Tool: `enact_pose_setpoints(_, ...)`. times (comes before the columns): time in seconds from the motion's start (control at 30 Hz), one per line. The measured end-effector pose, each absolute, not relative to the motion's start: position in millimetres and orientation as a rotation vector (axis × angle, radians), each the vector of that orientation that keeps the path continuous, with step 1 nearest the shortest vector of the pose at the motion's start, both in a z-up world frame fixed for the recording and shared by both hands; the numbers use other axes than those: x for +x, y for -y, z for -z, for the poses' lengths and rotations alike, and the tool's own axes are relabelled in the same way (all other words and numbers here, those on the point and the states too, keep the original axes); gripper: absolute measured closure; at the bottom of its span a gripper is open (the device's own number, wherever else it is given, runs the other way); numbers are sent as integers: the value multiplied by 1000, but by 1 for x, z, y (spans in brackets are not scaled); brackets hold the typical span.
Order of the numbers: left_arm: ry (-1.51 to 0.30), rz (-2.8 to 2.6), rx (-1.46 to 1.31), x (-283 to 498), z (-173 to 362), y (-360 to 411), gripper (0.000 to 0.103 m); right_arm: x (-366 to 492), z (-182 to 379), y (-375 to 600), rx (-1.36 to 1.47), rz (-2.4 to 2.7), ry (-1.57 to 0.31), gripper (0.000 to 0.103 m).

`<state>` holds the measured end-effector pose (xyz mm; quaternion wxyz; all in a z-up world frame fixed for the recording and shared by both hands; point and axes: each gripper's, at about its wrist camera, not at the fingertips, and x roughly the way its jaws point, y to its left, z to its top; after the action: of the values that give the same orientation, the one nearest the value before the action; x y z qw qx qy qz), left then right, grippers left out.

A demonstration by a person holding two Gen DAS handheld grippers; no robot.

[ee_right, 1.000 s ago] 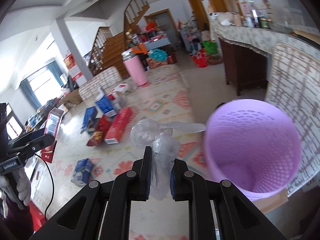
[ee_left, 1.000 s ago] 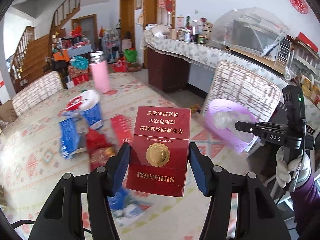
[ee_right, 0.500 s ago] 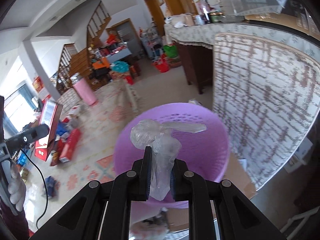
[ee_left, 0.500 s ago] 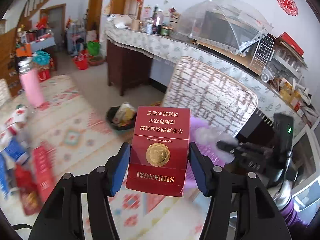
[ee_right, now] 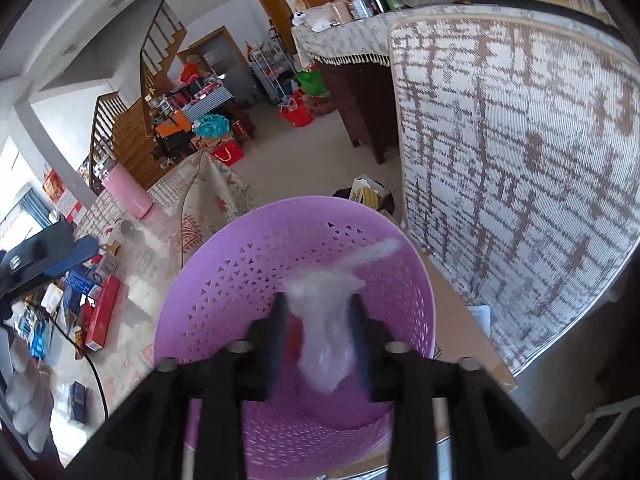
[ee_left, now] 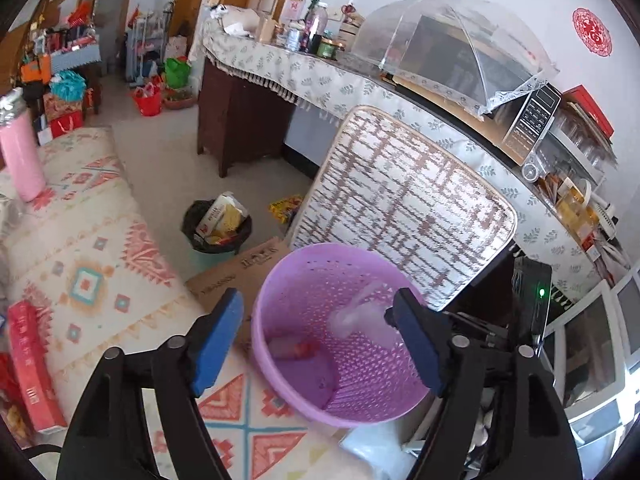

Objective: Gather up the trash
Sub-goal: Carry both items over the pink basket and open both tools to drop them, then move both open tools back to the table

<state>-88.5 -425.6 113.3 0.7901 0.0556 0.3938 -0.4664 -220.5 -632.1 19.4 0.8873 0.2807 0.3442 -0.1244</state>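
Left tongs point(ee_left: 318, 338): my jaws are opening, wide apart over the basket, with nothing pressed between the blue pads point(ee_left: 216, 338).
Right tongs point(ee_right: 318, 332): my jaws are opening too; the clear plastic wrap point(ee_right: 326, 332) sits blurred between them, and I cannot tell whether the pads touch it.
Basket point(ee_left: 280, 280): purple, perforated, just under both tongs, standing beside the table edge.
In the basket: a reddish box point(ee_left: 294, 349) lies blurred near the bottom; the wrap point(ee_left: 360, 318) hangs above the inside.
Table point(ee_left: 100, 280): patterned cloth, a long red box point(ee_left: 34, 368) at its left edge, a pink flask point(ee_left: 20, 152) further back.
Behind the basket: a woven chair back point(ee_left: 400, 208).
Floor beyond: a dark bin point(ee_left: 218, 226) full of cartons.
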Motion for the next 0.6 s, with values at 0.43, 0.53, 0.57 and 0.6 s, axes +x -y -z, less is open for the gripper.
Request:
enact_pose_setpoints(0.43, -750, 834, 93, -124, -144, 304, 24, -227, -46, 593, 539, 214, -671, 47)
enact_pose_setpoints(0.53, -738, 774, 86, -129, -145, 268, 23, -226, -54, 570, 508, 183, -665, 44)
enact_pose_setpoints(0.57, -739, 753, 85, -130, -144, 257, 23, -224, -56, 559, 498, 166, -668, 44)
enact_pose_setpoints(0.6, -739, 727, 83, -131, -143, 244, 23, -222, -57, 552, 493, 153, -670, 44)
